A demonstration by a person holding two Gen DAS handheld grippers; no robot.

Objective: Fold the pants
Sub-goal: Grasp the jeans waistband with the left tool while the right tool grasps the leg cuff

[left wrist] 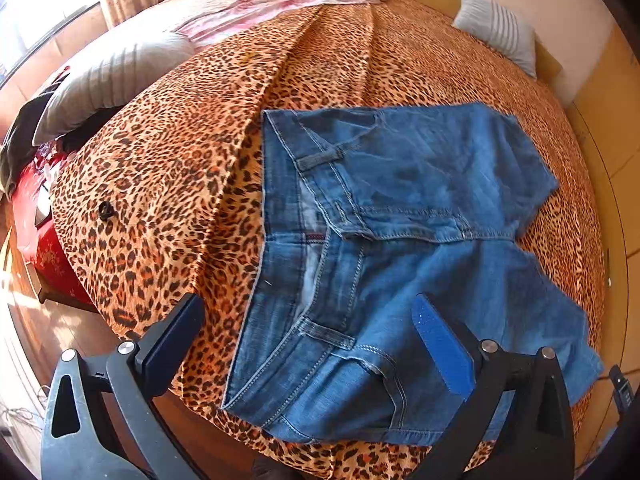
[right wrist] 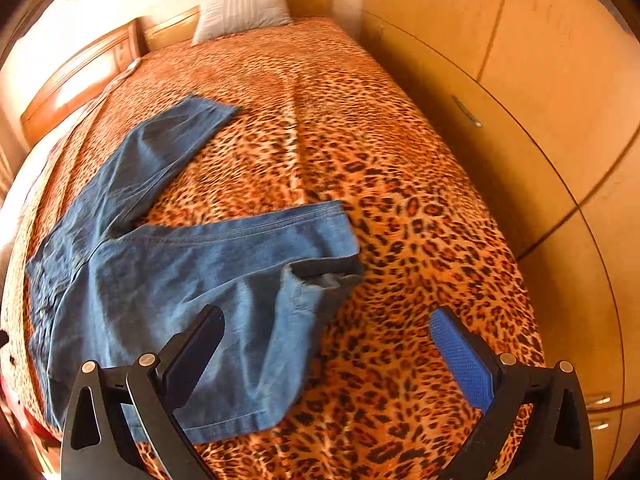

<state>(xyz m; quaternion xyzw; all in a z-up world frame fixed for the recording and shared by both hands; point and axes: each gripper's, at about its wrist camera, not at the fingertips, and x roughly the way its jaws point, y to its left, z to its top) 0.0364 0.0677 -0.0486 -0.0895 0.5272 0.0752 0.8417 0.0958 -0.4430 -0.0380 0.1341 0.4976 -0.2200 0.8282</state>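
Note:
Blue denim pants [left wrist: 400,240] lie spread flat on a bed with a leopard-print cover [left wrist: 168,184]. In the left wrist view the waistband faces left and both legs run off to the right. My left gripper [left wrist: 308,312] hovers open over the near waistband corner, nothing between its fingers. In the right wrist view the pants [right wrist: 180,272] lie at the left, the two legs splayed apart, the near leg's hem curled up. My right gripper [right wrist: 326,320] is open above the near leg's end and the leopard-print cover [right wrist: 400,220], holding nothing.
Pillows [left wrist: 116,76] and a pink sheet [left wrist: 280,4] lie at the bed's far side. Another striped pillow [right wrist: 244,10] leans by the headboard [right wrist: 80,76]. A wooden wardrobe [right wrist: 540,120] runs close along the bed's right side. A small black object [left wrist: 106,211] lies on the cover.

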